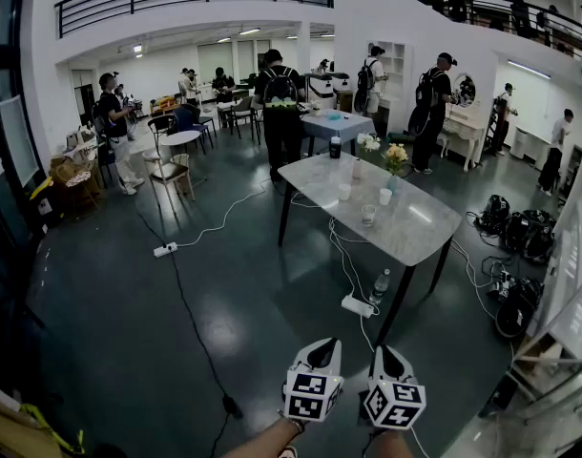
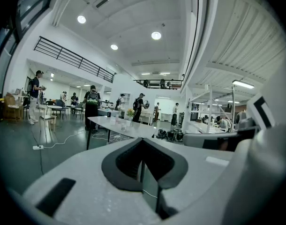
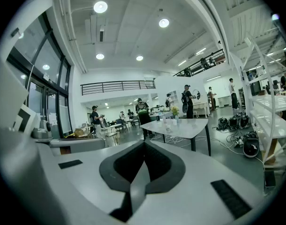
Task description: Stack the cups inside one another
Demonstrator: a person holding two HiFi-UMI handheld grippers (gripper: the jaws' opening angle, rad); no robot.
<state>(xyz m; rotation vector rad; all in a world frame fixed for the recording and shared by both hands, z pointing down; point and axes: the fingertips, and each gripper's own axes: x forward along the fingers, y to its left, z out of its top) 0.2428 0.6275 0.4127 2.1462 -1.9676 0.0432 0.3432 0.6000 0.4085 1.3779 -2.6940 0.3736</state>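
My left gripper [image 1: 322, 349] and right gripper [image 1: 386, 353] are both closed on nothing. The cups [image 1: 368, 216] stand upright, well apart from my grippers, on the table [image 1: 415, 227] at twelve o'clock (too small for detail).

Bright, even indoor light comes from round ceiling lamps [image 3: 100, 6]; the dark floor [image 1: 129, 332] shows a dull sheen. Both gripper views bulge and go black at the corners, with the close jaws soft and out of focus.
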